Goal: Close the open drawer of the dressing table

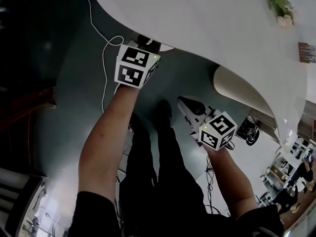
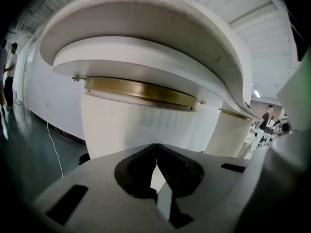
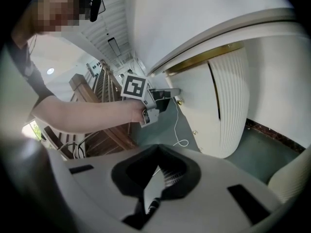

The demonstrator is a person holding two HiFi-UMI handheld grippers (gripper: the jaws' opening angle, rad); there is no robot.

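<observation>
The white dressing table [image 1: 222,23] fills the upper right of the head view. In the left gripper view I look up at its curved top [image 2: 146,18], a white curved layer [image 2: 146,57] under it and a brass band [image 2: 141,89] over a ribbed front. How far the drawer stands out I cannot tell. My left gripper [image 1: 148,44] [image 2: 156,164] is shut and empty, its tips at the table's rim. The right gripper view shows the left gripper [image 3: 167,92] against the white front beside a brass knob [image 3: 181,101]. My right gripper [image 1: 186,105] [image 3: 158,171] hangs lower, shut and empty.
A ribbed white pedestal [image 1: 237,88] [image 3: 228,106] stands right of the knee space. A white cable [image 1: 103,58] trails over the dark floor at the left. Flowers [image 1: 280,6] lie on the tabletop. Wooden furniture [image 3: 97,106] stands behind my left arm.
</observation>
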